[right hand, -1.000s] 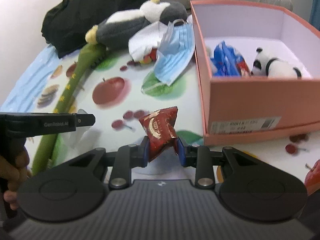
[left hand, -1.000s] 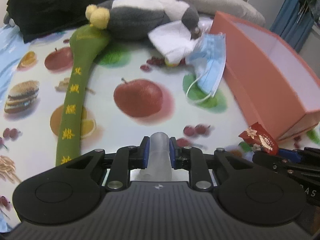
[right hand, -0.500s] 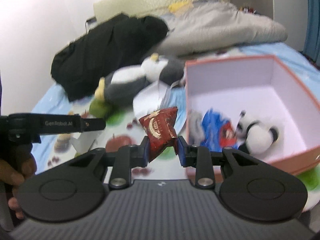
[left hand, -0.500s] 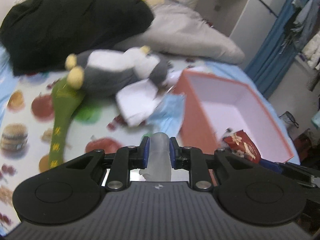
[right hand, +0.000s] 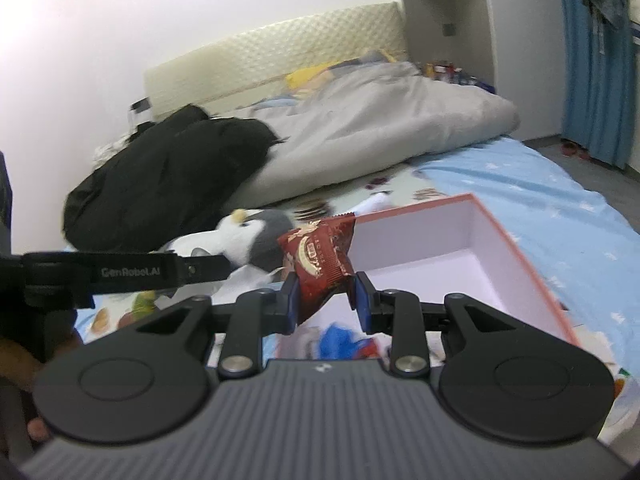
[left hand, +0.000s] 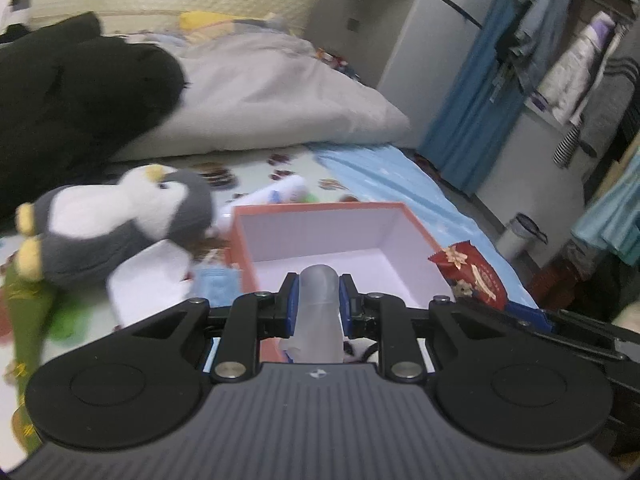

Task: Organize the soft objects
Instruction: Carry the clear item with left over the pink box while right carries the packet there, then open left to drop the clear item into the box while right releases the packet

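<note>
1. The bed (right hand: pixel 540 184) carries everything; its fruit-print cover fills the left and lower middle of both views, with a grey duvet (right hand: pixel 380 132) and a black garment (right hand: pixel 168 184) piled toward the upper left, probably pushed back to leave sorting room.
2. The box (left hand: pixel 236 248), pink outside and white inside, sits open at centre in the left view and right of centre in the right view. I judge it is the bin for the soft things. A blue packet (right hand: pixel 340 340) already lies inside, low in the right view.
3. The penguin (left hand: pixel 120 224), a grey and white plush with yellow feet, lies just left of the box, not yet packed; white cloth (left hand: pixel 148 280) rests against it.
4. The right tongs (right hand: pixel 323 300) pinch a snack pack (right hand: pixel 320 260), red and crinkled with gold print, held up over the near edge of the box, likely ready to drop in.
5. The left tongs (left hand: pixel 319 308) pinch a tube (left hand: pixel 319 312), frosted, translucent and round-tipped, at lower centre of the left view, in line with the box's opening. What exactly it is I cannot tell.
</note>
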